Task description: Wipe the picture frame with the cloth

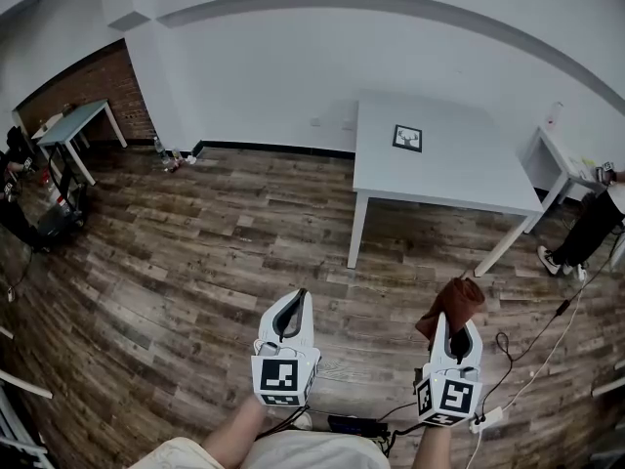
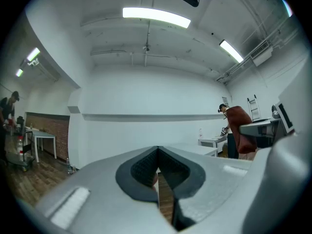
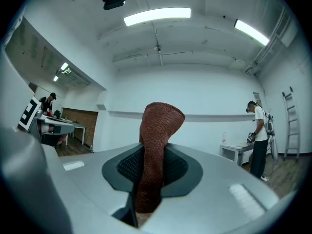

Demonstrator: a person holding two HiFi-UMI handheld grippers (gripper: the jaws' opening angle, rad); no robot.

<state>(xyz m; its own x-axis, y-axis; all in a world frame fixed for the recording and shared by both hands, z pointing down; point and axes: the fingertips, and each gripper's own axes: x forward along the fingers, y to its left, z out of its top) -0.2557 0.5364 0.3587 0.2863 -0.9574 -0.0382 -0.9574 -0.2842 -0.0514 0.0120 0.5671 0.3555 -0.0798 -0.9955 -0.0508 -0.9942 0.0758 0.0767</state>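
In the head view a small black-edged picture frame [image 1: 407,138] lies flat on the white table [image 1: 459,179], well ahead of both grippers. My right gripper [image 1: 456,332] is held low over the wooden floor, shut on a brown cloth [image 1: 455,302] that sticks up and forward out of its jaws. The right gripper view shows the cloth [image 3: 158,135] pinched between the dark pads [image 3: 124,167]. My left gripper [image 1: 292,309] hangs level with it to the left, shut with nothing in it; its pads [image 2: 141,167] meet in the left gripper view, where the cloth [image 2: 240,126] shows at the right.
A person [image 1: 598,218] stands at another white table [image 1: 562,159] on the right. Cables and a power strip [image 1: 488,418] lie on the floor by my right side. A further table [image 1: 73,125] and a cart stand at the far left; bottles [image 1: 168,154] sit by the wall.
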